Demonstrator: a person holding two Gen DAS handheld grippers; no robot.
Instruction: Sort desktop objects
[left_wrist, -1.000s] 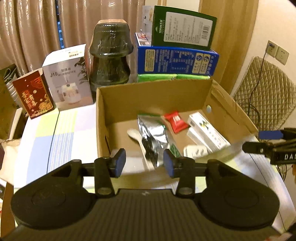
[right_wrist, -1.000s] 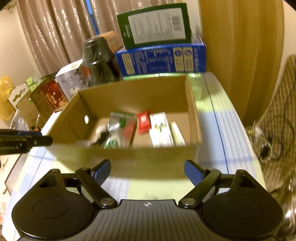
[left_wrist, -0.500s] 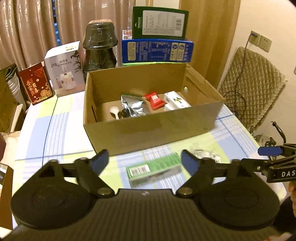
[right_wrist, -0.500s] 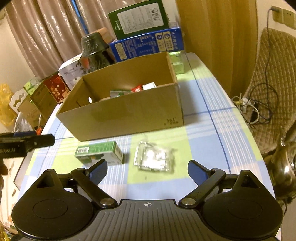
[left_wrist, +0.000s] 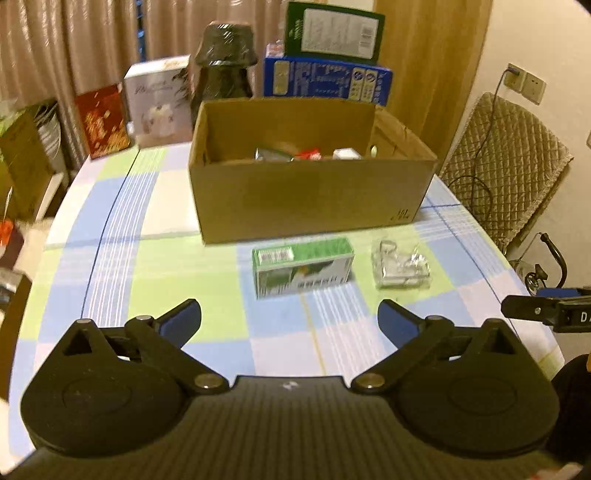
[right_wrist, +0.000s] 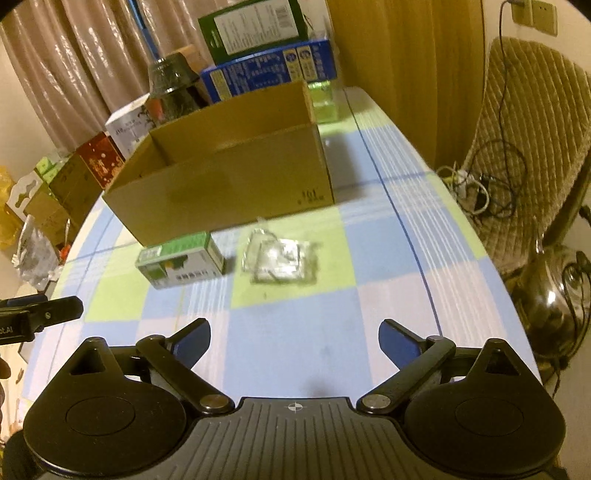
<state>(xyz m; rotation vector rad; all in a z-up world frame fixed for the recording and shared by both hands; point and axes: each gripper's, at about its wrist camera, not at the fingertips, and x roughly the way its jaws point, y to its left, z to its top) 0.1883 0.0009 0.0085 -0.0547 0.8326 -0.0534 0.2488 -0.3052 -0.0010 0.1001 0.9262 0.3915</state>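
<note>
The left gripper (left_wrist: 289, 317) points down at a slant over the table (left_wrist: 155, 258), its jaws opening wide with nothing between them. The right gripper (right_wrist: 294, 341) hangs beside it over the same table at a like slant, jaws also opening and bare. Each gripper's tip shows at the edge of the other's view.
</note>
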